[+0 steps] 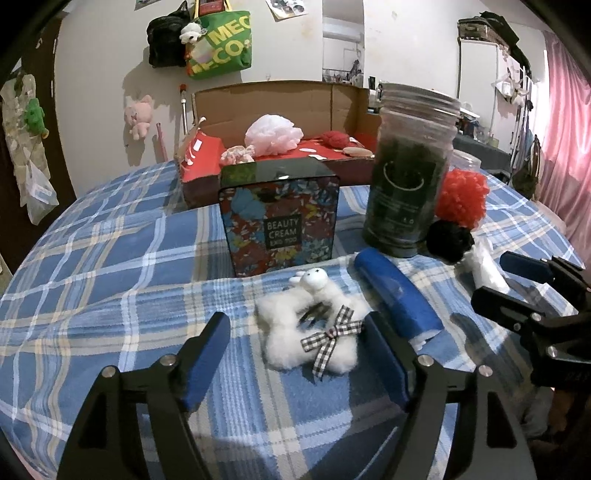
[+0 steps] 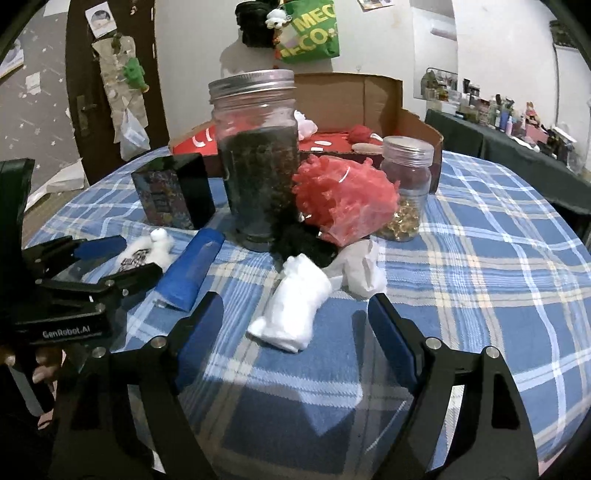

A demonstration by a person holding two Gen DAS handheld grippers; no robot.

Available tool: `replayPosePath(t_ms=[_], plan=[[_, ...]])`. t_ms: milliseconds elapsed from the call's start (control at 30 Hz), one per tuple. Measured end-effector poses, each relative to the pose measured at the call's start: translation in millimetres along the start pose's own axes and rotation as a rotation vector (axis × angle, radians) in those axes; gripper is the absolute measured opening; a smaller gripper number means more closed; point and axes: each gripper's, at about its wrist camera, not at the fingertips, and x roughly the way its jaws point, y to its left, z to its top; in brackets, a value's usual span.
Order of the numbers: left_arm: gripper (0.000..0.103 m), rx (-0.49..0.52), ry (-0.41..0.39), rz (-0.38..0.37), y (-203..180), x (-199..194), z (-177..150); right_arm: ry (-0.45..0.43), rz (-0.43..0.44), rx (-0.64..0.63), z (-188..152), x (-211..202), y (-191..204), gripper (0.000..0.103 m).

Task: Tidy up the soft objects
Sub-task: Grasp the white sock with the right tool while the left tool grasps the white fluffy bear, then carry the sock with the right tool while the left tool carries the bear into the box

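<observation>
In the right wrist view the black pompom was mostly hidden behind the white cloth roll and the red mesh puff. The large jar covered part of the cardboard box. The small print on the floral tin was too blurred to read. The green bag was cut off by the top edge.

A tall dark-filled jar stands on the plaid cloth. Just right of it sits a red pom-pom; in front lies a white sock, between the right gripper's spread jaws.
</observation>
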Motion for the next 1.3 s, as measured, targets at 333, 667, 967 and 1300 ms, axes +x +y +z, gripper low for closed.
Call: replayPosePath(t_ms=[333,667,967,1300], plan=[[0.058,0.037,-0.031,0.009,-12,1,-2,-0.033,-0.039,-0.017,-3,6,5,0.057],[0.05,0.009,-0.05,-0.006,-14,-7,0,-0.031,0.033,0.035,-4,4,-6,0.023],[0.049,-0.002,-0.115,-0.035,-21,-29,11,-0.072,0.042,0.015,2,-13,-8,0.023],[0.048,0.016,-0.149,-0.119,-50,-33,21,-0.099,0.048,0.014,9,-27,-17,0.023]])
